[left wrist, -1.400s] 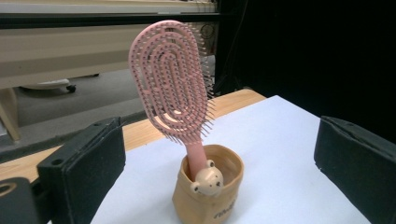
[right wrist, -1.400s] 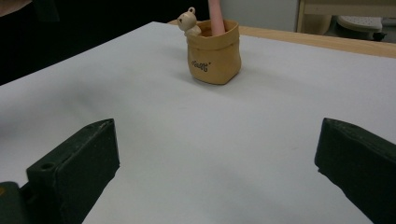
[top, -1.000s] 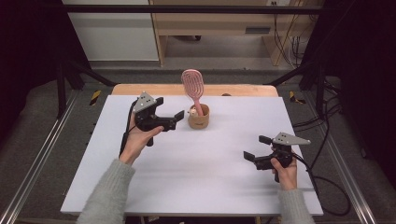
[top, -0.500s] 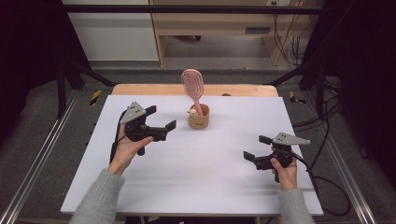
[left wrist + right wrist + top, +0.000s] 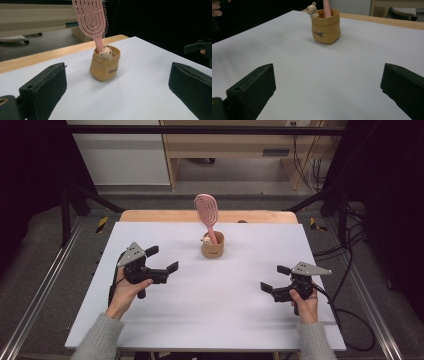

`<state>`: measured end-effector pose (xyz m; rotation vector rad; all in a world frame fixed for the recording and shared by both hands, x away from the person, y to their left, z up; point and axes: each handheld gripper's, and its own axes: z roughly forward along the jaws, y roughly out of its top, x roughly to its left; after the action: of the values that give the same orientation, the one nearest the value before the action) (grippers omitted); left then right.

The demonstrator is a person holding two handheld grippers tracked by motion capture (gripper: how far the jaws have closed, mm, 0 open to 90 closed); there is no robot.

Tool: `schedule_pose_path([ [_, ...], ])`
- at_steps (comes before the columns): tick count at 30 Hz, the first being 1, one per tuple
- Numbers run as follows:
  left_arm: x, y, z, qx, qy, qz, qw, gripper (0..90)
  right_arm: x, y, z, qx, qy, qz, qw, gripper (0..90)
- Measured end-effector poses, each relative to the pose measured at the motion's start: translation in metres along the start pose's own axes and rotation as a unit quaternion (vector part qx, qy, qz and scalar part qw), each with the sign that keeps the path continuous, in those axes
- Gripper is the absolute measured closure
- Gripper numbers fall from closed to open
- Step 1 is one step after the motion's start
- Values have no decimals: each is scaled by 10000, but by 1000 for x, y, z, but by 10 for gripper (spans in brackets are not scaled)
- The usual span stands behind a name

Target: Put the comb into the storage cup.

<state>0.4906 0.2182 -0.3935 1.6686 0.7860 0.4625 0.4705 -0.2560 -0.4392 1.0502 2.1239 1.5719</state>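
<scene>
The left gripper (image 5: 161,259) moved back from the cup (image 5: 212,248) with the pink brush (image 5: 206,212). Both grippers' jaws stayed wide apart, holding nothing; the right gripper (image 5: 274,279) stayed put.

Unclear script lettering on pot (image 5: 325,26)

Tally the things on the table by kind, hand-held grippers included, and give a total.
Hairbrush: 1
Holder cup: 1
Bear figure: 1
Hand-held grippers: 2, the left hand-held gripper and the right hand-held gripper
Total: 5
</scene>
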Motion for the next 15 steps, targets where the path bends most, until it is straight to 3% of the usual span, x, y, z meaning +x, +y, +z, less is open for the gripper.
schedule_pose_path([
  [15, 15, -42, -22, 261, 96, -228, 9994, 13, 0, -1, 1, 32, -9, -2, 10000, 3],
])
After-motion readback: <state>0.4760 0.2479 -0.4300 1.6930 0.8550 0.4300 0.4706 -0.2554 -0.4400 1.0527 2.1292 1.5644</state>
